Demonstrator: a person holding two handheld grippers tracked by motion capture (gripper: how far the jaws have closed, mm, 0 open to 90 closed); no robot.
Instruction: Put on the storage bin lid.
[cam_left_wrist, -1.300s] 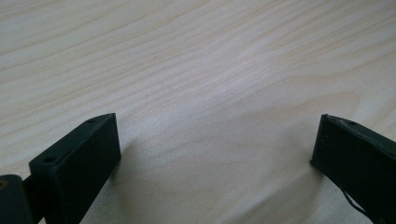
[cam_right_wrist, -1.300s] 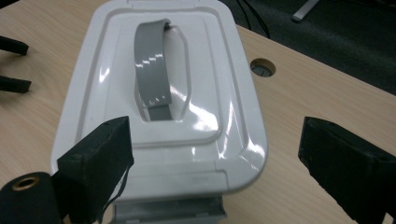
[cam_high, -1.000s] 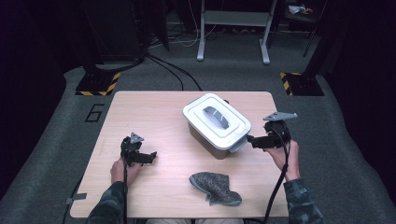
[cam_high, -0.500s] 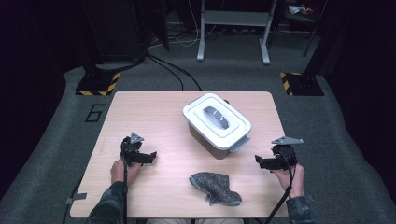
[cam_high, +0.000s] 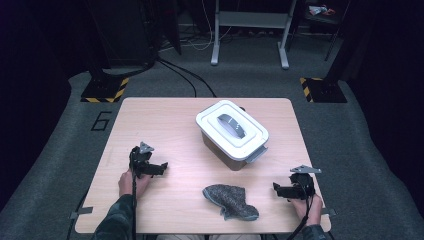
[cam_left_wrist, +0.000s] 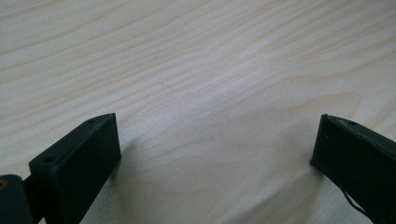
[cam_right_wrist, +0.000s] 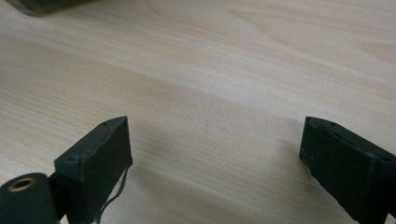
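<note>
the left gripper (cam_high: 159, 168) rested on the counter (cam_high: 165, 120) with jaws wide and nothing between them, likely idle. the right gripper (cam_high: 278, 189), also wide and empty, sat low at the near right corner, pointing toward the grey sock (cam_high: 231, 199), which lay crumpled at the near edge, probably the next pick. the lidded box (cam_high: 232, 135) stood shut behind the sock.

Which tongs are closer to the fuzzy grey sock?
Right. The right tongs sit just off the grey sock on its right side, with bare table between. The left tongs are farther away, up and to its left.
</note>
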